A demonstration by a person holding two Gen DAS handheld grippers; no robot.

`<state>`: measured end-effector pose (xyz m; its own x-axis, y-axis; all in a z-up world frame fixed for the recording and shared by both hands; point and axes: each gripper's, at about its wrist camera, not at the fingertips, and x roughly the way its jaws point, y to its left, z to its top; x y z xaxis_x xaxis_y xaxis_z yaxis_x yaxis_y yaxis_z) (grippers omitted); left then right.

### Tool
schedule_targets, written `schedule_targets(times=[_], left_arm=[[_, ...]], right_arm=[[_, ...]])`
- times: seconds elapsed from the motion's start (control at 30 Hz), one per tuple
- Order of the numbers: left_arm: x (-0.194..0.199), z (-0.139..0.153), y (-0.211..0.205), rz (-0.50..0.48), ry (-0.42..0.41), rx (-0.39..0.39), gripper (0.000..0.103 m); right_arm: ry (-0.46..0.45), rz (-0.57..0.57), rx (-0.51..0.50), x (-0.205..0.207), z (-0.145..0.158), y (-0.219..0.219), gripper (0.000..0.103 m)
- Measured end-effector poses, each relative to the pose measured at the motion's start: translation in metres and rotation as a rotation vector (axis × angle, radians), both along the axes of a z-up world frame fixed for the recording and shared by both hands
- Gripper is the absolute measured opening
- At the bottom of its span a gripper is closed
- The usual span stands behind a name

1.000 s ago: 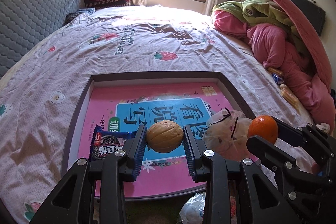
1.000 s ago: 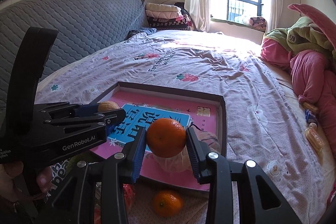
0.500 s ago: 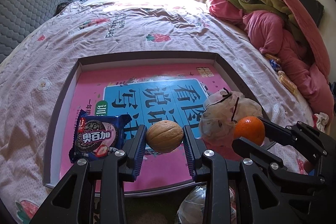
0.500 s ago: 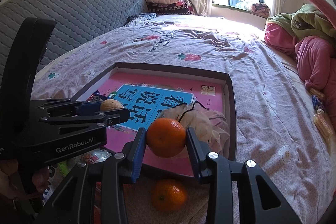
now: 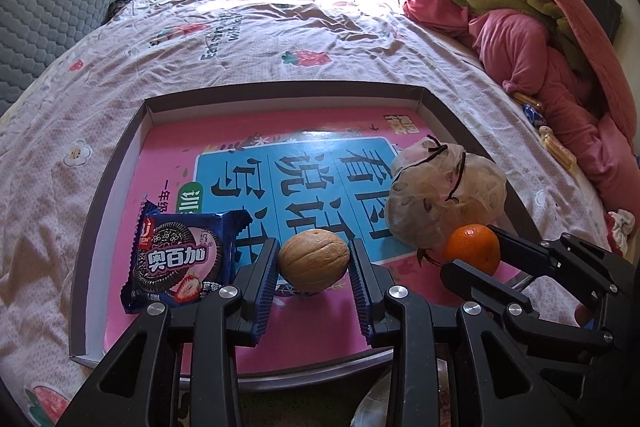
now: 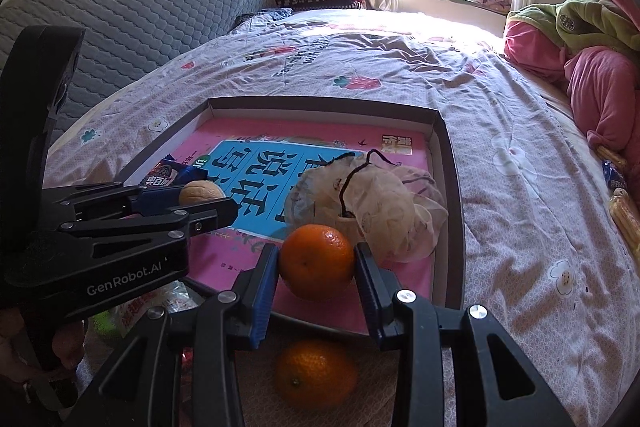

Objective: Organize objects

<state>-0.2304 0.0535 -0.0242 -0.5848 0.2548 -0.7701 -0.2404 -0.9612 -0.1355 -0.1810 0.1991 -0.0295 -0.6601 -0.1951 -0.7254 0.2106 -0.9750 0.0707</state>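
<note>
Left hand-held gripper pinches walnut, right hand-held gripper pinches orange, both over tray near edge. Risk: round items roll off once released, esp. toward near rim.
</note>
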Motion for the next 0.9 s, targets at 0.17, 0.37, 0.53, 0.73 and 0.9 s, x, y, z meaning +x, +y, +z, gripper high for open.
schedule_targets(times=[0.17,0.37,0.53,0.73,0.9], left_arm=[[-0.005,-0.002,0.001,0.004,-0.006,-0.001,0.035],[-0.008,-0.005,0.003,0.007,-0.013,-0.008,0.035],[-0.011,-0.006,0.002,0.014,-0.022,-0.01,0.035],[-0.012,-0.008,0.004,0.014,-0.026,-0.029,0.035],[-0.01,-0.008,0.004,0.004,-0.024,-0.031,0.035]], right_arm=[[-0.008,-0.008,-0.004,-0.004,-0.003,0.001,0.038],[-0.011,-0.014,0.004,-0.007,-0.004,0.001,0.039],[-0.012,-0.017,0.011,-0.008,-0.004,0.001,0.039],[-0.016,-0.022,0.025,-0.011,-0.006,-0.002,0.039],[-0.018,-0.023,0.026,-0.012,-0.006,-0.003,0.039]])
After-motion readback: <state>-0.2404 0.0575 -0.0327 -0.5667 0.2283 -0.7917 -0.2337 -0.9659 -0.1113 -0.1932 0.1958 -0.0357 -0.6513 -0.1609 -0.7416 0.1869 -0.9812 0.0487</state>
